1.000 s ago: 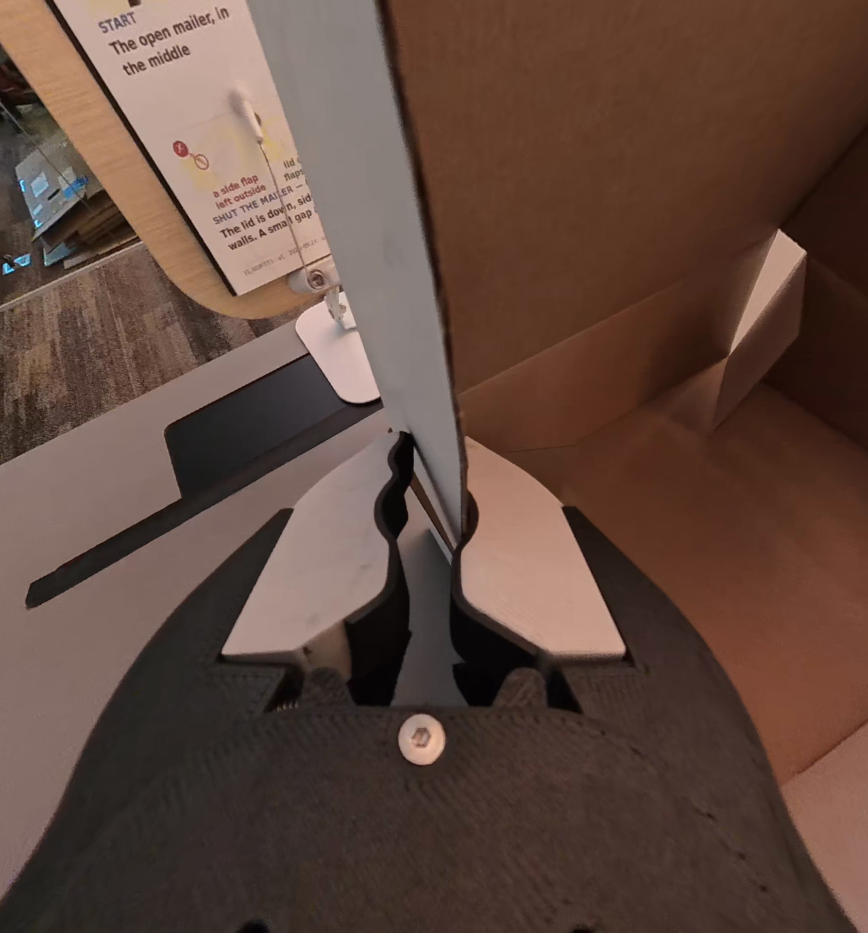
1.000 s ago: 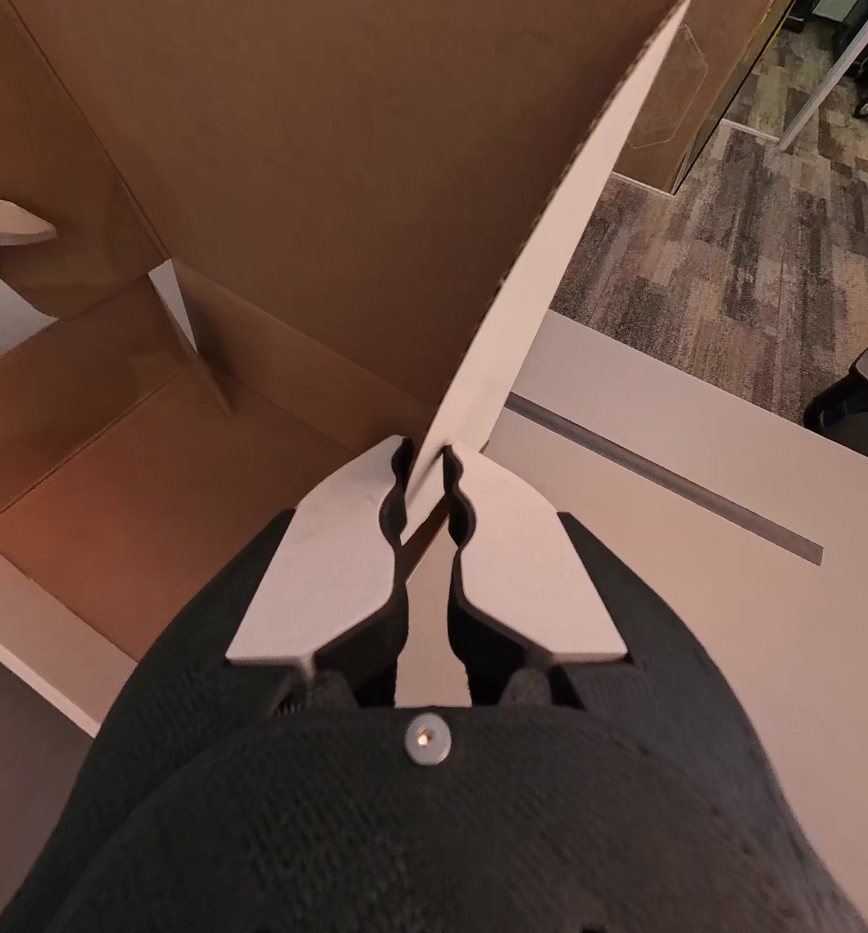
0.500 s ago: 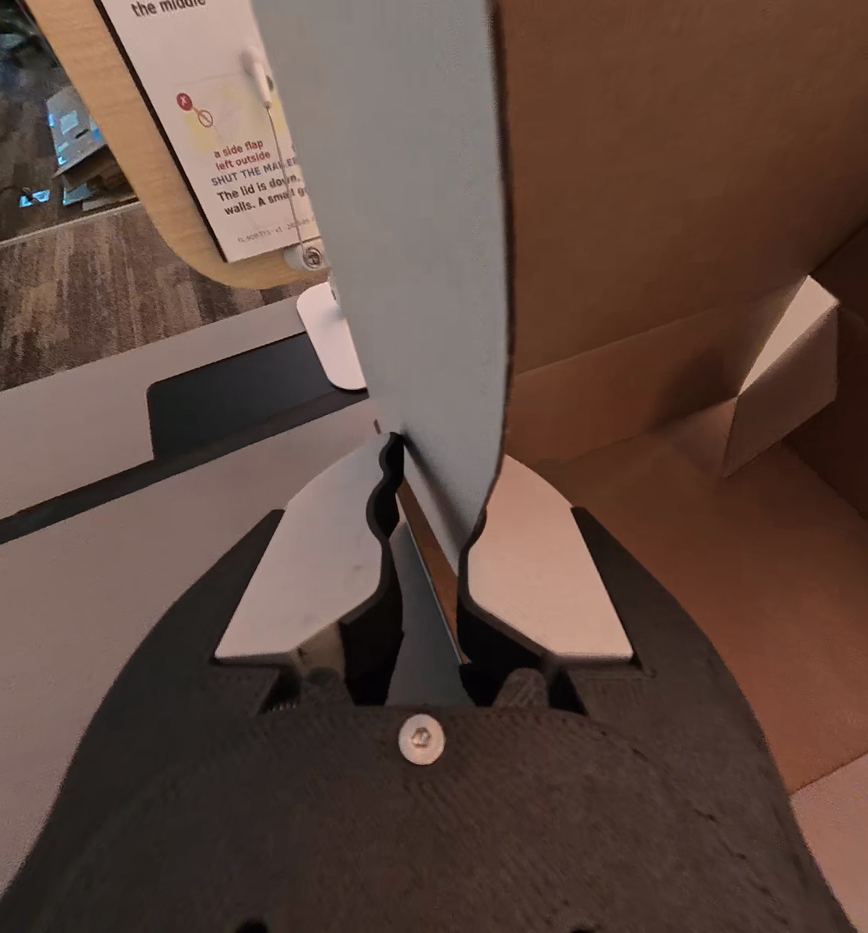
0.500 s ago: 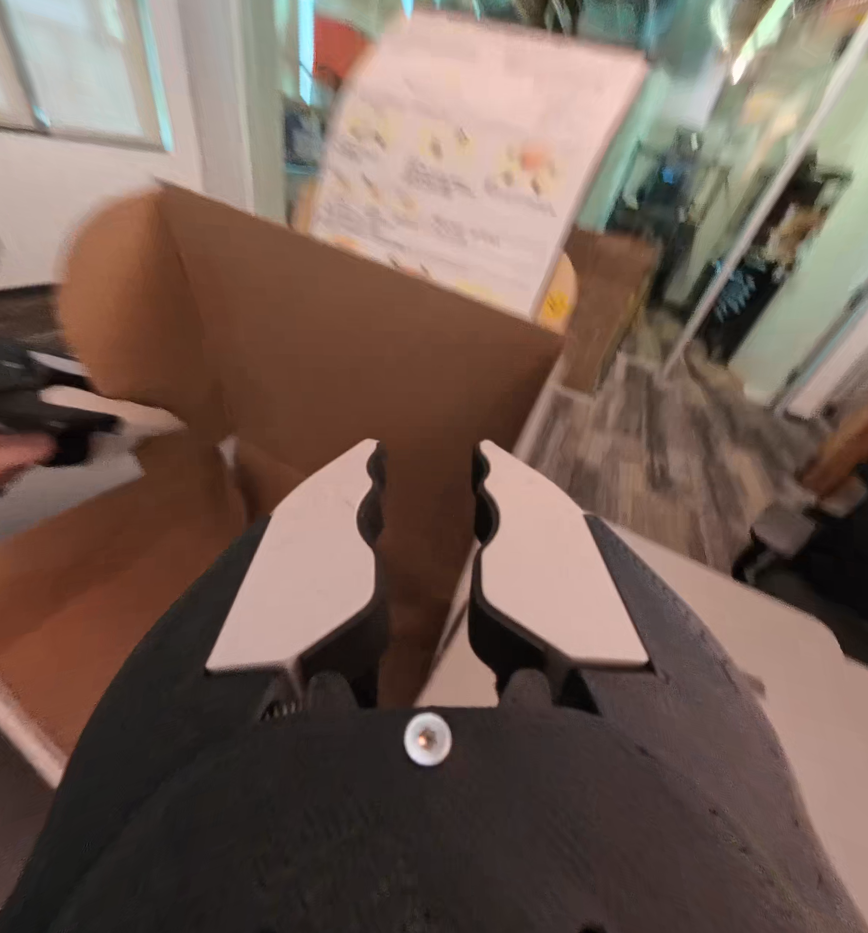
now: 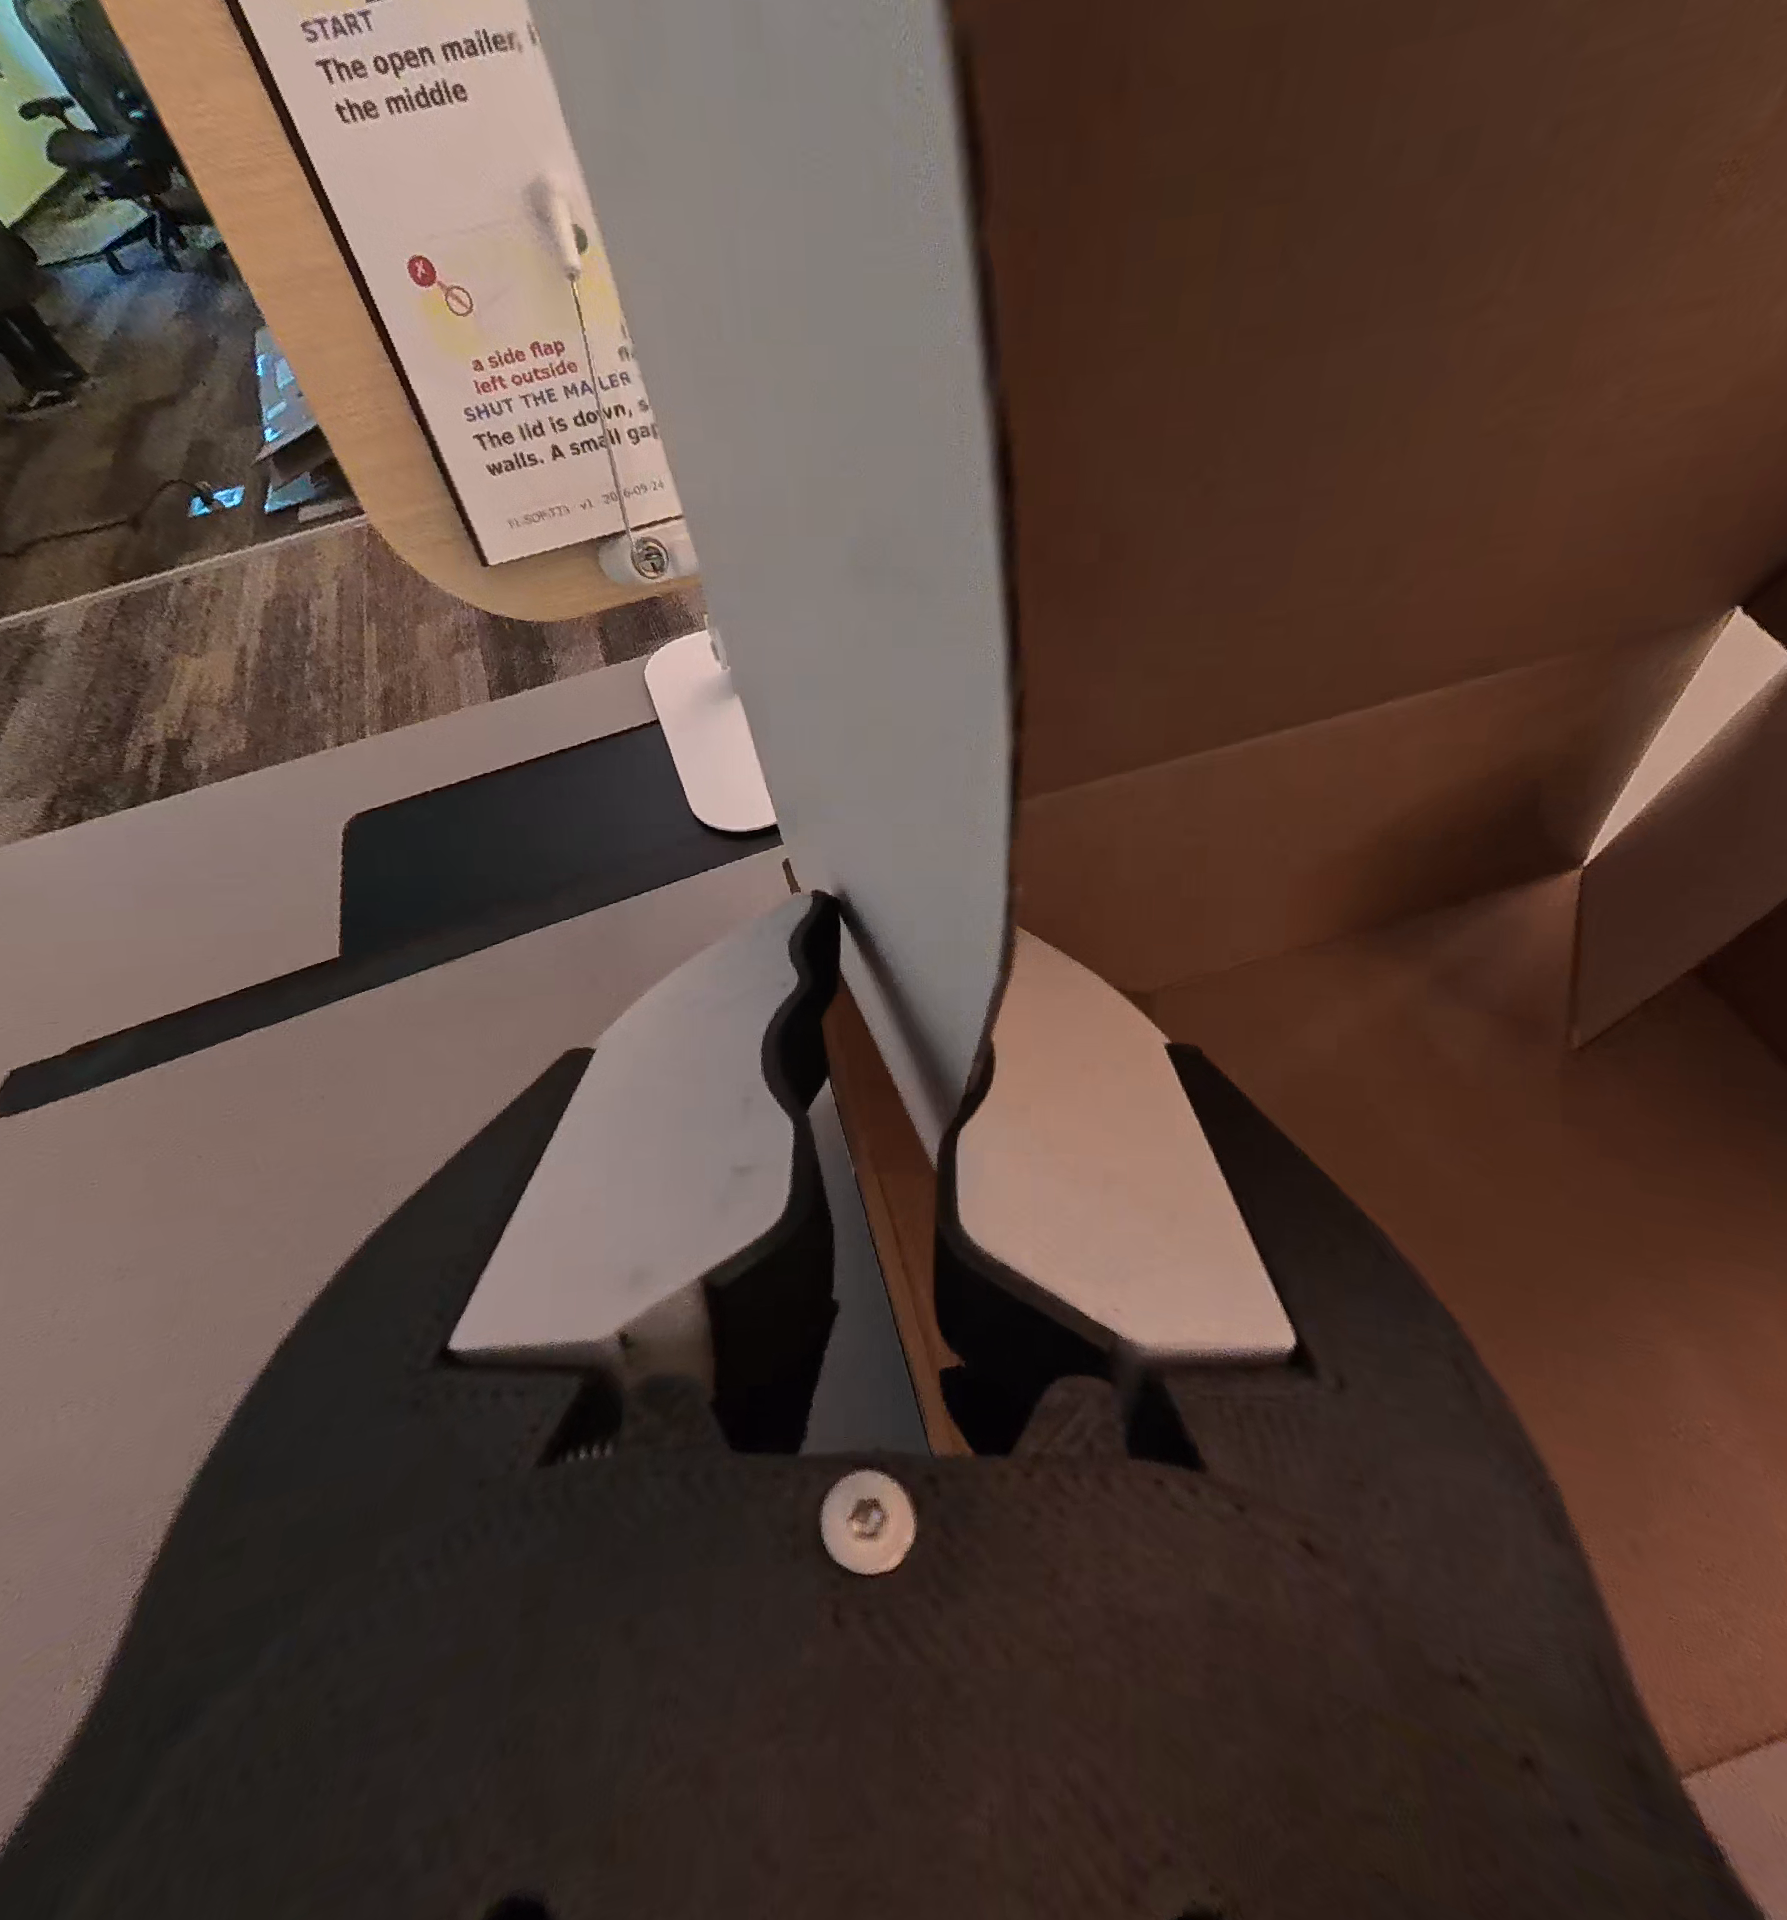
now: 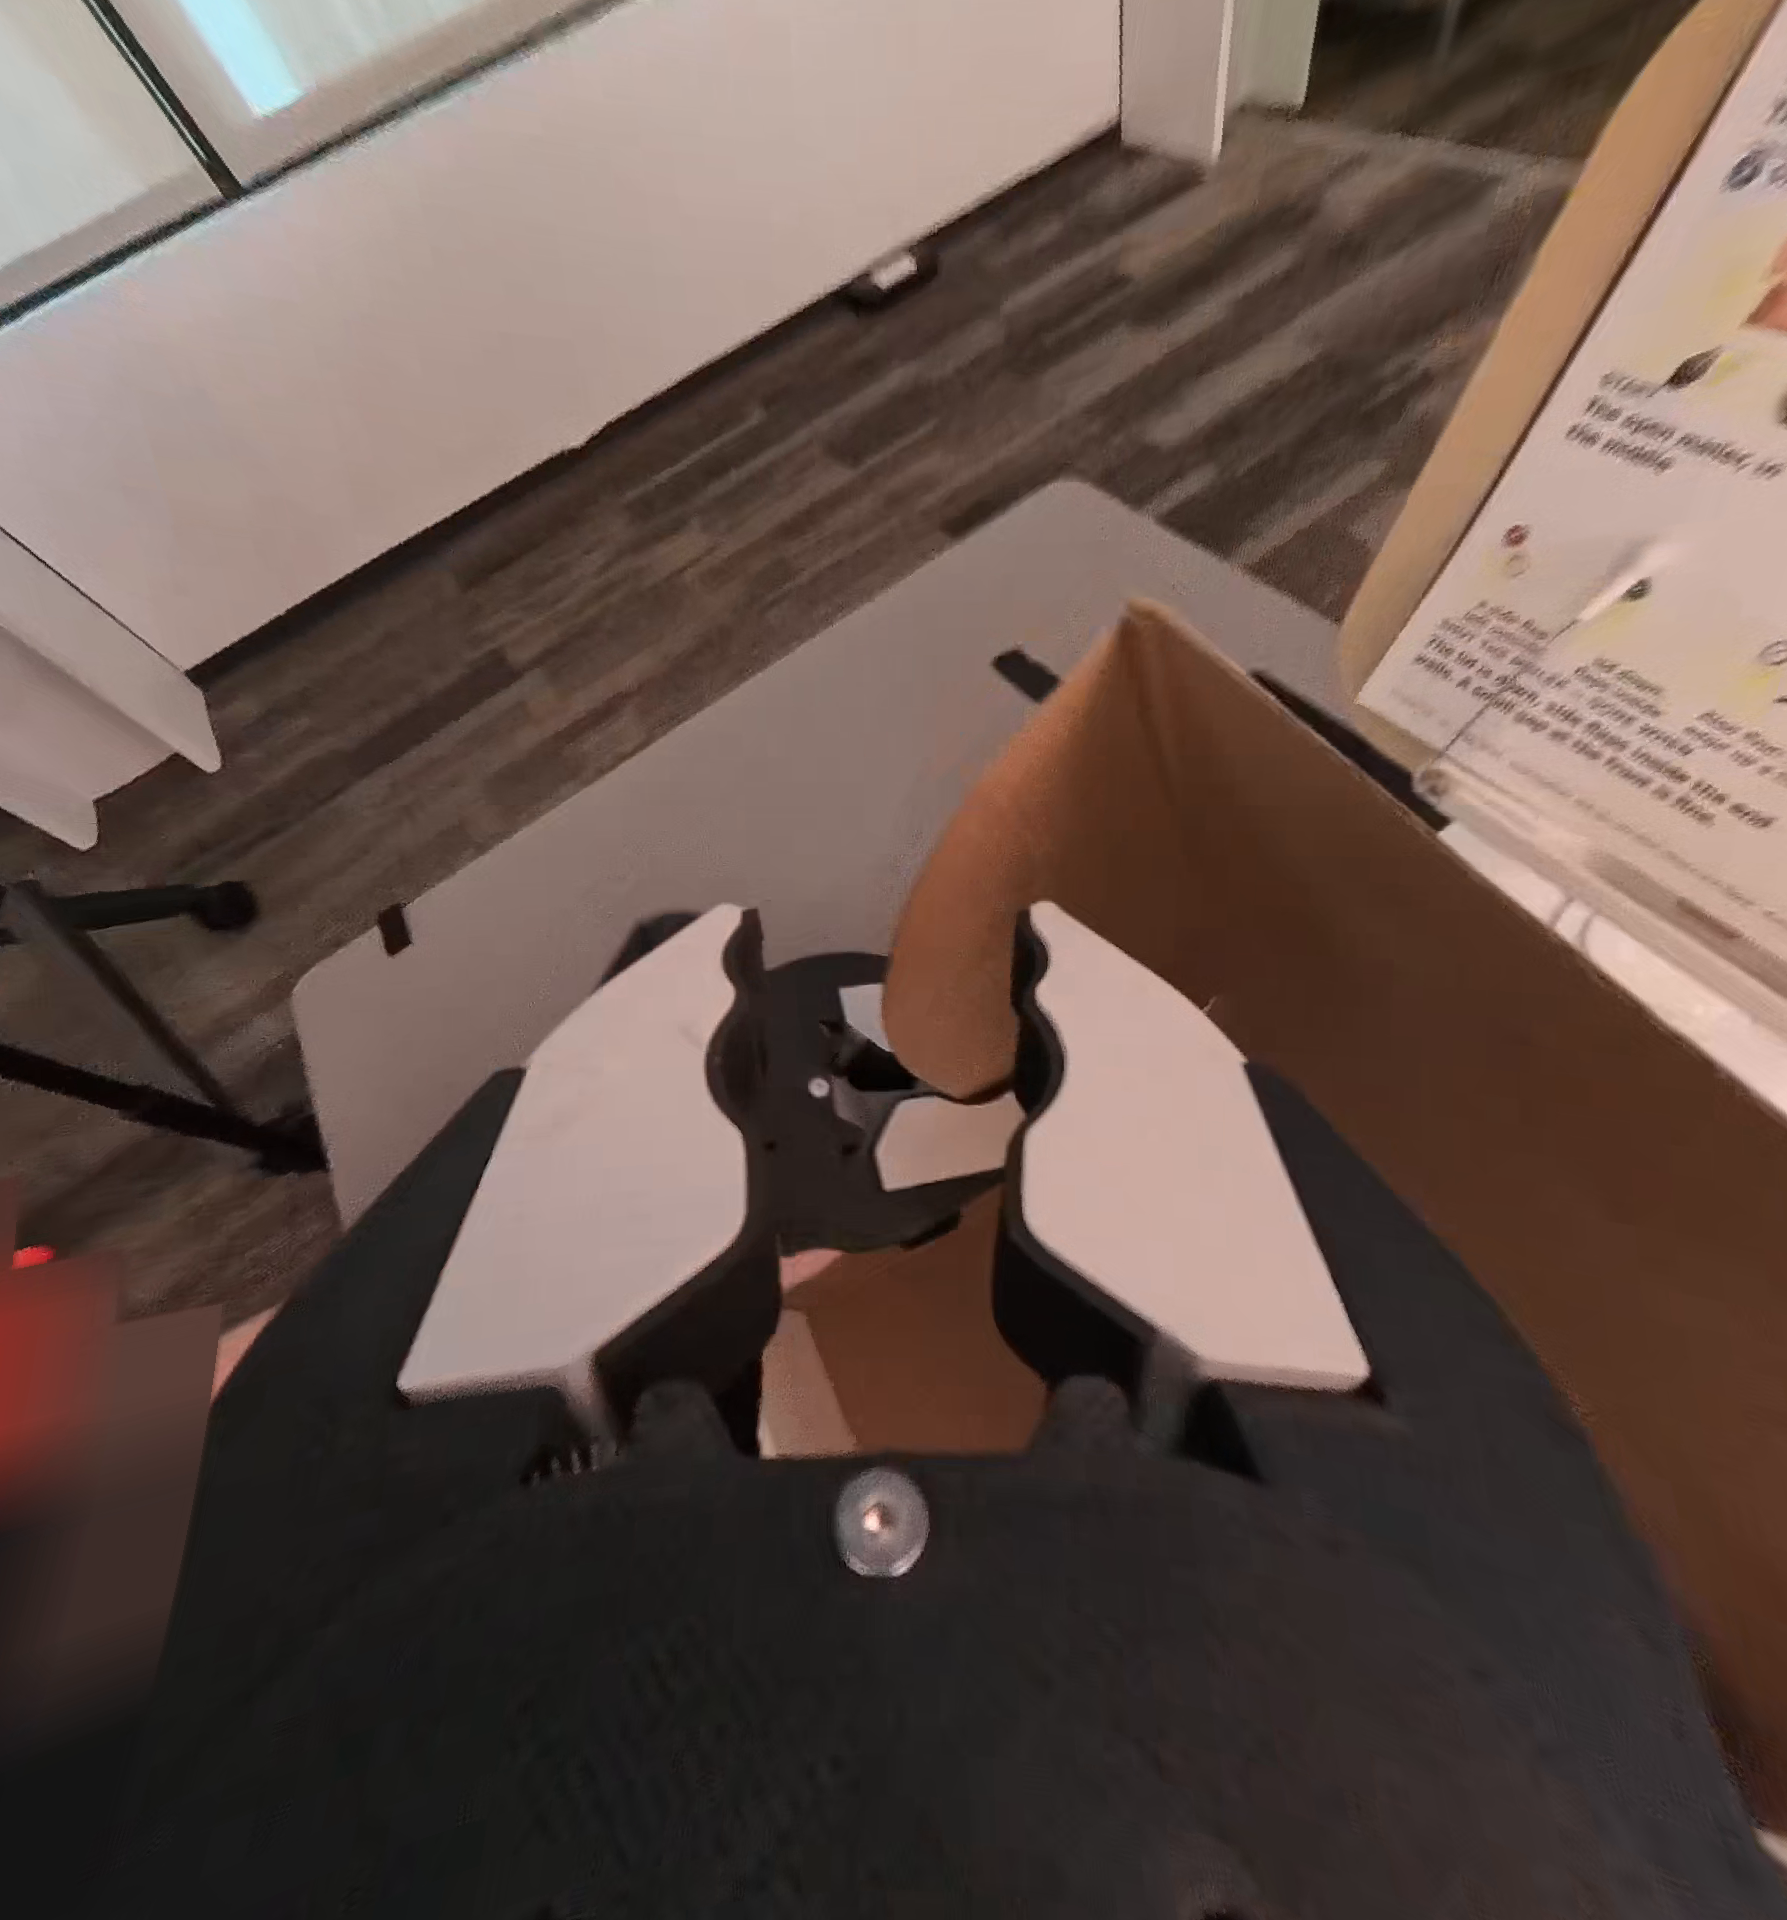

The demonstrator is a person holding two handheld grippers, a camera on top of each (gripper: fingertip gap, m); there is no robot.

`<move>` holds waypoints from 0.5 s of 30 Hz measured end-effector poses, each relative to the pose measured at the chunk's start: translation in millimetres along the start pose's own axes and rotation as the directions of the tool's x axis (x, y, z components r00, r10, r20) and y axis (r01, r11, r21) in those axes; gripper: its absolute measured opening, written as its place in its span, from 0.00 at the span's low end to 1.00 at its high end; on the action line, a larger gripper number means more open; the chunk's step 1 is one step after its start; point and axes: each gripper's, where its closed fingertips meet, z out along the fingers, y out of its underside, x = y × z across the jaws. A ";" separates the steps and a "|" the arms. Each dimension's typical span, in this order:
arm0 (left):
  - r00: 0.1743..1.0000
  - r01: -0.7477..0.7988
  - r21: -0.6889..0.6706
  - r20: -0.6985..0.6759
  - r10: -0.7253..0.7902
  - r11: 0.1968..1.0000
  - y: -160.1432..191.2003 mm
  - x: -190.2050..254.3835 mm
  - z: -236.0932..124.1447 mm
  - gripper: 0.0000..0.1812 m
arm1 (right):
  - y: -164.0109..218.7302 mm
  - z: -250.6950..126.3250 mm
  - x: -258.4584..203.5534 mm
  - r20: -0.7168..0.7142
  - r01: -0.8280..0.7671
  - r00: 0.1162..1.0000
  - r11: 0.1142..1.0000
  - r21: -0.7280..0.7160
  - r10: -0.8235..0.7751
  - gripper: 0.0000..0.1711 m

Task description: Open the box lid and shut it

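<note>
The left gripper [image 5: 894, 997] is pinched on the side flap [image 5: 847, 499] of the box lid [image 5: 1388, 364], its two fingers pressed against the pale sheet, which rises upright from between them; to the right of the flap the lid's brown inner face stands raised, and below it the open box [image 5: 1491, 1195] shows its bare floor and a folded corner tab [image 5: 1699, 831] at the far right. The flap hides much of what lies beyond; on its left a printed instruction sheet [image 5: 453, 291] hangs on a wooden board [image 5: 276, 291] whose white foot [image 5: 707, 748] rests on the pale table [image 5: 141, 1195], beside a dark slot [image 5: 453, 873] in the tabletop; wood-look flooring [image 5: 141, 675] lies farther off.

The right gripper [image 6: 884, 1018] is spread and holds nothing; through the gap between its fingers the other gripper shows, clamped on the rounded end of that flap [image 6: 972, 935]. The lid's brown face [image 6: 1388, 1039] fills the right side and blocks the table behind it; above it stands the same sheet [image 6: 1647, 520], blurred. At the left edge a dark stand's legs [image 6: 89, 1039] rest on the floor, near a white partition [image 6: 453, 312].
</note>
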 end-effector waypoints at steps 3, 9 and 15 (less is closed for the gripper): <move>1.000 -0.002 0.014 0.008 0.002 1.000 -1.5 1.9 -1.1 0.09 | -1.6 17.6 6.3 -0.154 -0.006 0.988 0.985 -0.173 -0.021 0.27; 0.996 -0.037 0.055 -0.080 0.042 0.998 -9.4 20.0 -8.1 0.10 | 30.5 38.4 44.4 -0.387 -0.045 0.903 0.857 -0.513 -0.185 0.13; 0.787 -0.127 0.005 -0.608 0.104 0.992 -17.0 31.3 -69.7 0.19 | 36.8 6.2 29.7 -0.142 0.210 0.933 0.821 -0.531 -0.330 0.02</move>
